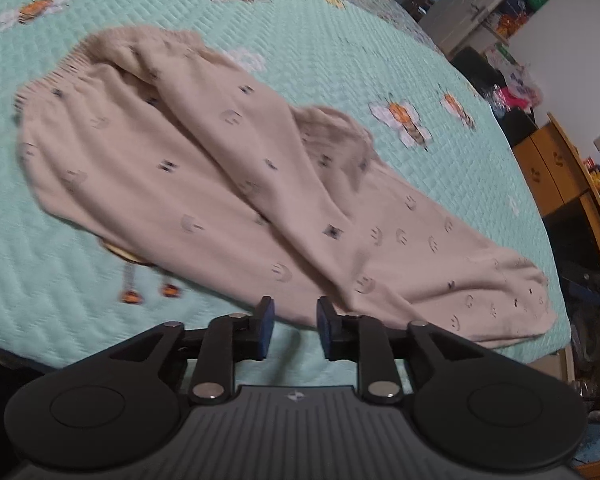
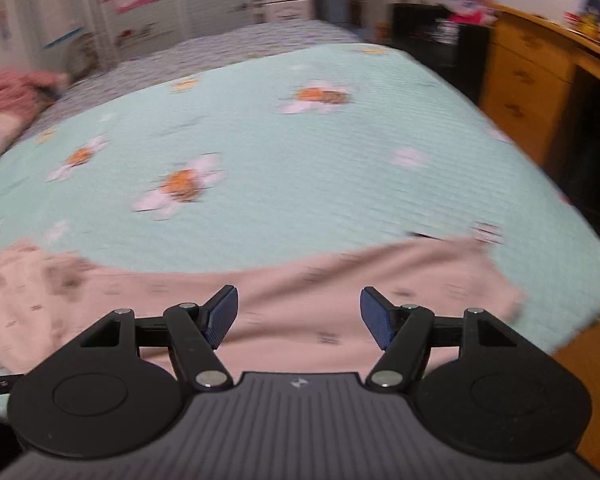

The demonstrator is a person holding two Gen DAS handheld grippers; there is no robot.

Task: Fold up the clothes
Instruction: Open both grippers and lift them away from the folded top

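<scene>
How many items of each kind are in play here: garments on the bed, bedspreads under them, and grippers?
Beige trousers: 1
Mint quilted bedspread: 1
Grippers: 2, the left gripper with jaws slightly apart, the right gripper with jaws wide apart, both empty
Total: 4

Beige knit trousers (image 1: 228,184): pale pinkish-beige throughout, scattered with small grey smiley faces and small dark square marks; ribbed waistband in the same beige. In the right wrist view the fabric reads pinker and the print blurs to dark dashes.

Mint-green quilted bedspread (image 1: 340,52): light mint ground with a stitched grid texture, printed with white-petalled flowers with orange centres and orange-and-black bees. A second cover at its far edge shows a fine grey-lilac print, too blurred to resolve.

Left gripper (image 1: 295,330): matte black linkages, silver pivot pins, dark blue finger pads, grey ribbed body.

Right gripper (image 2: 299,318): same black, silver and dark blue colouring.

Wooden cabinet (image 2: 528,76): honey-orange.
</scene>
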